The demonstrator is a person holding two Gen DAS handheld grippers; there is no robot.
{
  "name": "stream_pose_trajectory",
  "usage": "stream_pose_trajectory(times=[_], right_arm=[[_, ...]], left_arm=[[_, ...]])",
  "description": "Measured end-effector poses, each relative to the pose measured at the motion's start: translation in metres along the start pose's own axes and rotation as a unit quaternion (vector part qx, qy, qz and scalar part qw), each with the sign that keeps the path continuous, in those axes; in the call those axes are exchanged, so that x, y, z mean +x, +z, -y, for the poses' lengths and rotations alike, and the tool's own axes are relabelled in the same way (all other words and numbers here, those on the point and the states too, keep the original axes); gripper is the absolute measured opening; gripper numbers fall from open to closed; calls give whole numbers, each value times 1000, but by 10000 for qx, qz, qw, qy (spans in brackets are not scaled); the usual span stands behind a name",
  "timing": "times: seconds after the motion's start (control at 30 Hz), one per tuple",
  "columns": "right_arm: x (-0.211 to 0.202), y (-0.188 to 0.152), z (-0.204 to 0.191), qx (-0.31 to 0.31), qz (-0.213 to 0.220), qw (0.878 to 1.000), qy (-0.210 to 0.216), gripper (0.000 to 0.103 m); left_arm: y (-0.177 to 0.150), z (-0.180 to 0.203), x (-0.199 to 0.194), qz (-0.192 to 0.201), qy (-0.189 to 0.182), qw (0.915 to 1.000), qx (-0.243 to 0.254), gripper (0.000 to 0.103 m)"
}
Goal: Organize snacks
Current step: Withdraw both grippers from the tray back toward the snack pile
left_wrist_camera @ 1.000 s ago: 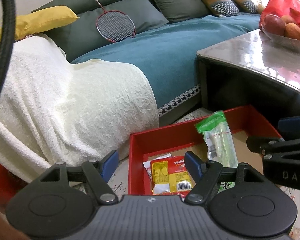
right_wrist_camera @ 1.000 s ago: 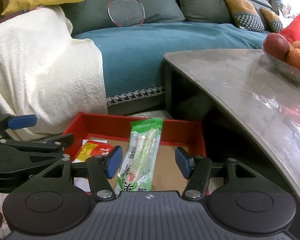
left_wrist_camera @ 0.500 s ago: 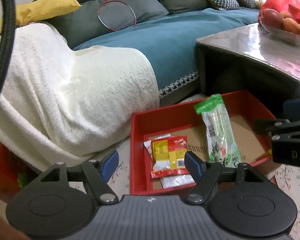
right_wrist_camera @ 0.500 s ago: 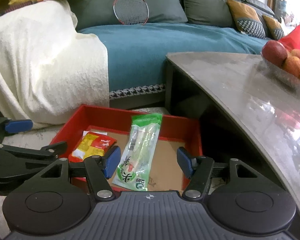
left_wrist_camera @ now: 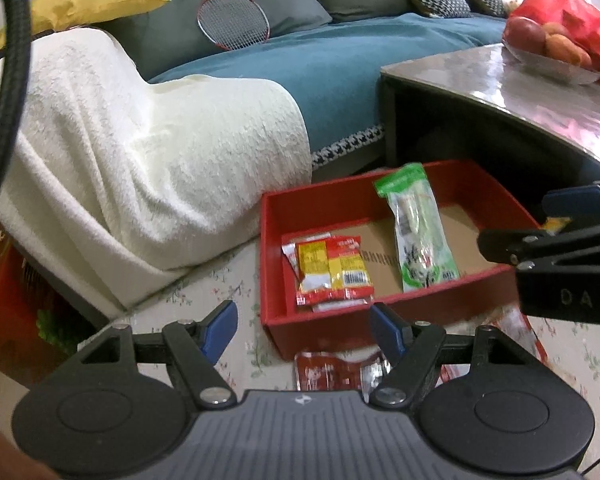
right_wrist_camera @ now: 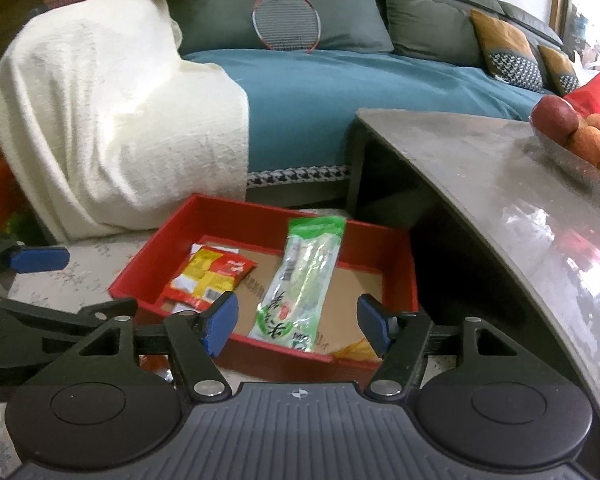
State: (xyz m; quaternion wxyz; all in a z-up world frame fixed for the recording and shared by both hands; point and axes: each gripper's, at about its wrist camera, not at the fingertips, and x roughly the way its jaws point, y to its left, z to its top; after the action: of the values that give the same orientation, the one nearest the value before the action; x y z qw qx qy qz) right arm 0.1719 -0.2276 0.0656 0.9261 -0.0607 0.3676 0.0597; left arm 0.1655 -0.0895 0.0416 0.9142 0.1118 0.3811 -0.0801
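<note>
I take the red tray [left_wrist_camera: 500, 276] on the floor as my anchor: two snacks already lie flat on its cardboard bottom, the red-and-yellow packet [left_wrist_camera: 332, 272] toward its left wall and the long green packet [left_wrist_camera: 418, 232] leaning up the far wall near the middle, so I judge sorting is partly done. My left gripper [left_wrist_camera: 302, 330] hovers just short of the tray's near wall, fingers apart and empty; my right gripper [right_wrist_camera: 296, 320] hangs over the tray's near right corner, and its jaws have just been opening, with nothing pinched between them. I read that as both tools freed for the next pick. Just outside the tray's near wall a red wrapper [left_wrist_camera: 324, 372] lies on the floral floor covering, right under my left fingers, likely the next item. Something yellow [right_wrist_camera: 356, 348] shows at the tray's near right corner; I cannot tell what it is. To the tray's right the grey table [right_wrist_camera: 500, 184] overhangs closely and limits my right-hand swing; behind the tray the white blanket [left_wrist_camera: 140, 160] drapes off the sofa.
</note>
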Motion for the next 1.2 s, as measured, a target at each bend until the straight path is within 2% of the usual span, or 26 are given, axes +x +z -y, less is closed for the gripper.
stream_pose_trajectory(times=[0.33, 0.87, 1.03, 1.2], right_arm=[[-12, -19, -15, -118, -157, 9996, 200, 75], [-24, -35, -21, -173, -268, 9990, 305, 78], [-23, -41, -24, -193, -353, 9983, 412, 78], [-21, -57, -32, -384, -619, 9953, 636, 78]], left_arm=[[-24, 2, -18, -129, -102, 9998, 123, 66], [-39, 6, -29, -258, -74, 9994, 196, 66], [-51, 1, -30, -415, -65, 9989, 209, 66], [-69, -11, -32, -620, -6, 9979, 189, 66]])
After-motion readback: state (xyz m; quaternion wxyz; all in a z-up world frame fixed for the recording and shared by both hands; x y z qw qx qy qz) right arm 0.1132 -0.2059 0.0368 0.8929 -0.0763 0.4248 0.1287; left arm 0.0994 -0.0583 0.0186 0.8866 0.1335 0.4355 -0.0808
